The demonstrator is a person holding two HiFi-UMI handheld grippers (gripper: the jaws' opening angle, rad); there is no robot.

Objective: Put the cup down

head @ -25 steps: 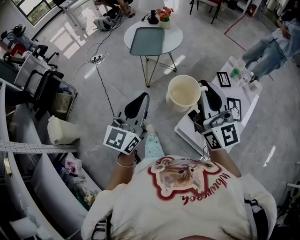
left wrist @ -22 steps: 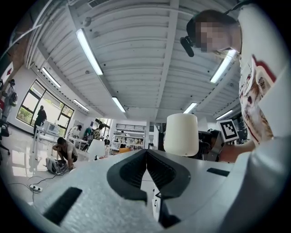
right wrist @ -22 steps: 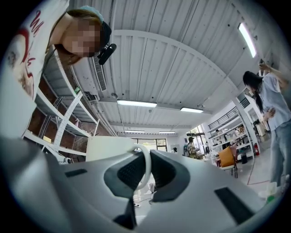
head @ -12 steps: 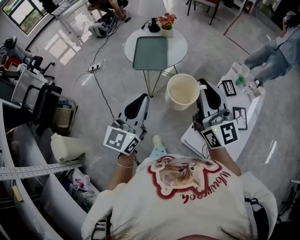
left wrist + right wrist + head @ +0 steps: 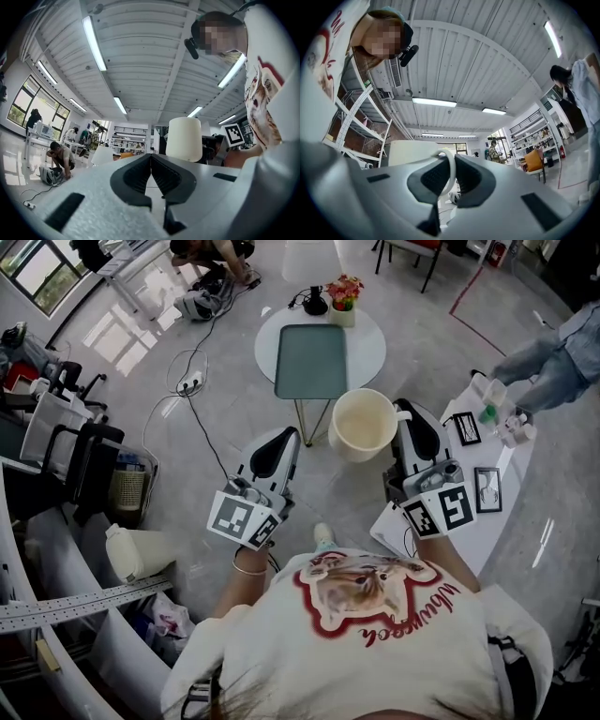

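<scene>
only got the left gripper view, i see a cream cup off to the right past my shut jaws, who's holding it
Observer: The right gripper has it; its jaws are shut on the handle.
Operator: anything inside it
Observer: The head view looks down into the cup, and it looks empty.
Operator: where could it go down
Observer: It hangs in the air between a round table ahead and a white table on the person's right.
</scene>
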